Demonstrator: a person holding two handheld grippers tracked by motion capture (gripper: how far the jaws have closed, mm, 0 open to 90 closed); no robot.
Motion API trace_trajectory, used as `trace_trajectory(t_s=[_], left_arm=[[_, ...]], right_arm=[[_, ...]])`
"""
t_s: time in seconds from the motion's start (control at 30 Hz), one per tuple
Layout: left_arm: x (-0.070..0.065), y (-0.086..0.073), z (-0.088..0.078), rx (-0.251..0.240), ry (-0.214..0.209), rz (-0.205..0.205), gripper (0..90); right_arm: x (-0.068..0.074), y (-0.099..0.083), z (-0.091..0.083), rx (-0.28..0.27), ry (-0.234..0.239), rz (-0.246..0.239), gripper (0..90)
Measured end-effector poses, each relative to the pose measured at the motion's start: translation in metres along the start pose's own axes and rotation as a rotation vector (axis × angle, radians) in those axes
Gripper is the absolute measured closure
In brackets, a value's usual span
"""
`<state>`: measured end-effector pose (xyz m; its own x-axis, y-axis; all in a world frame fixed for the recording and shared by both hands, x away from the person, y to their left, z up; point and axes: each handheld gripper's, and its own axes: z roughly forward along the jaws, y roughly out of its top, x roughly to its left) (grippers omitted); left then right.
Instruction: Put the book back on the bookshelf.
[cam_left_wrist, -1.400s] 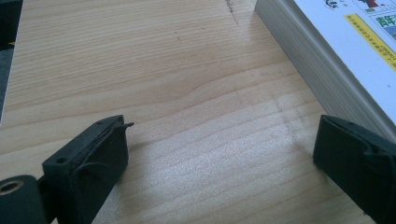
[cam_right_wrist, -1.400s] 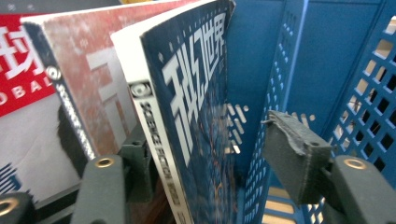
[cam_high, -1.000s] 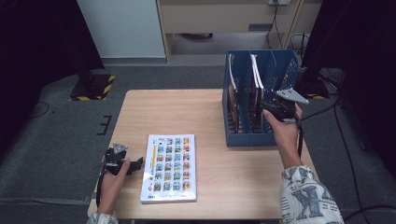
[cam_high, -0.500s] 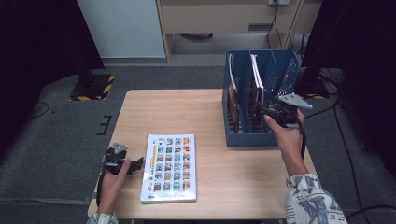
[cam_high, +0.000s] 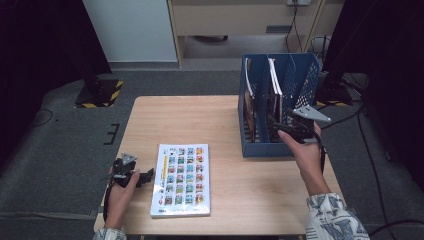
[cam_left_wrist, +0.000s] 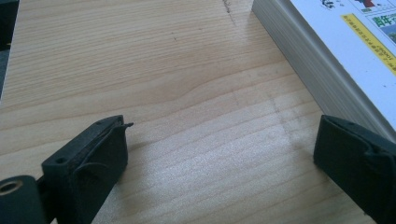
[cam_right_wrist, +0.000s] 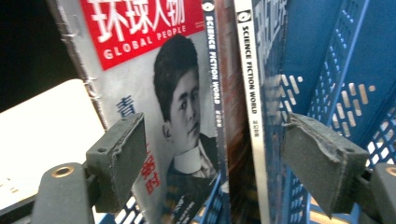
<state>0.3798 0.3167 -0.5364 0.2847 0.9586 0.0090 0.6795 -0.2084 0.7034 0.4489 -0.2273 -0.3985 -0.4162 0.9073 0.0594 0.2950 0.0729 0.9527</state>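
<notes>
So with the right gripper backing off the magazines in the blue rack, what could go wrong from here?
The right gripper, jaws just opening with nothing pressed between the pads, sits close to the magazines standing in the blue rack; a jaw could catch a spine and drag one out. The magazines lean, so they may slump. The left gripper rests open beside the book and could nudge it.
</notes>
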Motion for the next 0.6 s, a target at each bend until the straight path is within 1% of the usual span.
trace_trajectory(t_s=[0.13,0.27,0.33,0.43,0.6], left_arm=[[0.0,0.0,0.0,0.0,0.0,0.0,2.4],[0.0,0.0,0.0,-0.001,-0.001,0.0,2.4],[0.0,0.0,0.0,0.0,-0.002,0.001,2.3],[0.0,0.0,0.0,0.0,-0.002,0.001,2.3],[0.0,0.0,0.0,0.0,-0.002,0.001,2.0]], right_arm=[[0.002,-0.002,-0.004,0.002,0.038,-0.008,19.1],[0.005,-0.006,-0.008,0.003,0.052,-0.011,17.8],[0.008,-0.01,-0.009,0.016,0.064,-0.013,16.0],[0.013,-0.016,-0.011,0.014,0.076,-0.02,14.8],[0.024,-0.02,-0.012,0.022,0.105,-0.049,12.4]])
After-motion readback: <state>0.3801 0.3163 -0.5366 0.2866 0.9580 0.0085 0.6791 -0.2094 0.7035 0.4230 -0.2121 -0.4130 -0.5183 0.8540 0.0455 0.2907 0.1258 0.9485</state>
